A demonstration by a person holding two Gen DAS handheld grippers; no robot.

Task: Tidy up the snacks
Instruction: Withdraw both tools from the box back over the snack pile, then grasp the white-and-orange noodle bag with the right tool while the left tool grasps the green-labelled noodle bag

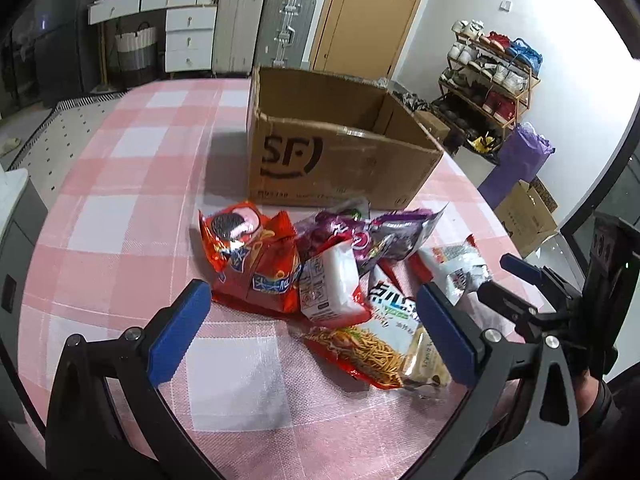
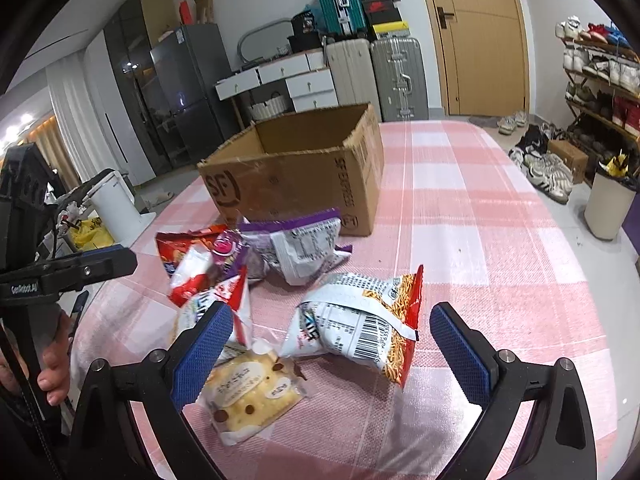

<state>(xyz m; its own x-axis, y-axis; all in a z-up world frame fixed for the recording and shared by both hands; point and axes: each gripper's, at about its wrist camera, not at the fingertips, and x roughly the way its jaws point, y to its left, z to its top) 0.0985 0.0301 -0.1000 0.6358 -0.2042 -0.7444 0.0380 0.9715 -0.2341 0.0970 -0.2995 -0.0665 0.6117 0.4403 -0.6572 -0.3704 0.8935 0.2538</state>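
Note:
An open cardboard box (image 1: 328, 148) marked SF stands on the pink checked tablecloth (image 1: 132, 216). In front of it lies a pile of snack bags: a red bag (image 1: 252, 260), a purple bag (image 1: 388, 236), a white pack (image 1: 332, 292) and a noodle-snack bag (image 1: 364, 348). My left gripper (image 1: 314, 332) hovers open just short of the pile, holding nothing. In the right wrist view my right gripper (image 2: 332, 354) is open and empty, with a barcoded noodle-snack bag (image 2: 360, 320) lying between its fingers and a cookie pack (image 2: 248, 392) by its left finger. The box (image 2: 296, 176) looks empty inside.
The tablecloth to the right of the box (image 2: 480, 220) is bare, as is the stretch left of it (image 1: 152, 152). Suitcases (image 2: 392, 76), white drawers (image 1: 188, 36), a wooden door (image 2: 480, 36) and a shoe rack (image 1: 488, 84) stand beyond the table. A hand (image 2: 54, 372) grips the left handle.

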